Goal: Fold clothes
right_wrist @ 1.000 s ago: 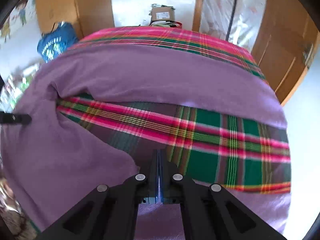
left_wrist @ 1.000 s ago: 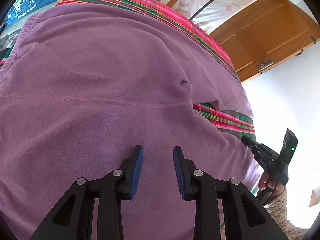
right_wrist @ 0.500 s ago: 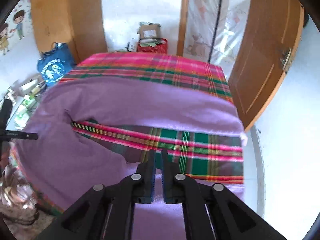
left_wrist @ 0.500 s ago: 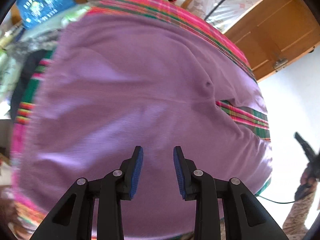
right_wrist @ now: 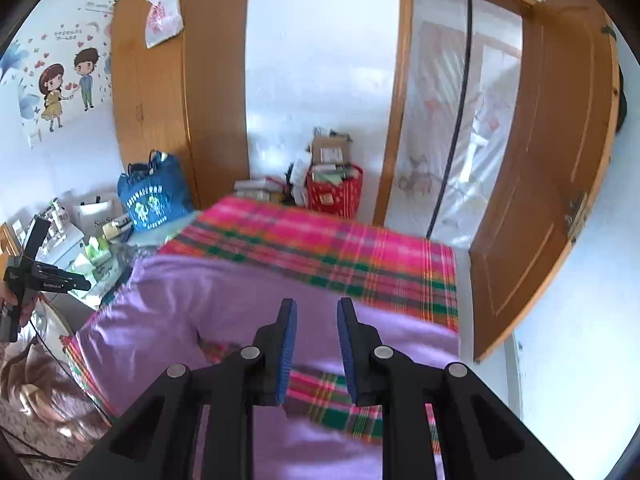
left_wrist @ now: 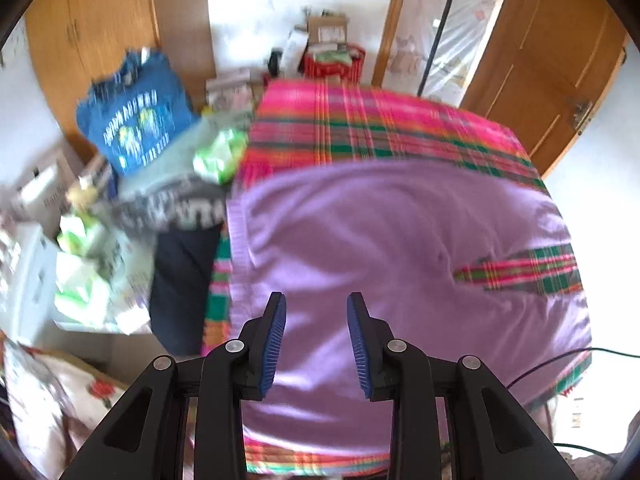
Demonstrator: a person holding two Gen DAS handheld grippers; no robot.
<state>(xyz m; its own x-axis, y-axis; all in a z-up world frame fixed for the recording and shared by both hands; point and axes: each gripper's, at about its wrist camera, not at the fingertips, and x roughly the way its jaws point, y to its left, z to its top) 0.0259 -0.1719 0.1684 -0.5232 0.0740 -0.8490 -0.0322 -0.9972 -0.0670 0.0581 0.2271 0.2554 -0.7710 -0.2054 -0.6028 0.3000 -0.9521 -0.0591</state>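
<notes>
Presumably to plan the next fold, both grippers, left (left_wrist: 316,340) and right (right_wrist: 316,350), hang above the purple garment (left_wrist: 400,240) (jaws spread, empty).

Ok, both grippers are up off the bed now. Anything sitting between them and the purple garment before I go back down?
Nothing visible. The purple garment lies spread on the plaid bedcover, nothing on top. The left gripper and right gripper are both open above it. The clutter sits off the bed's left side.
</notes>
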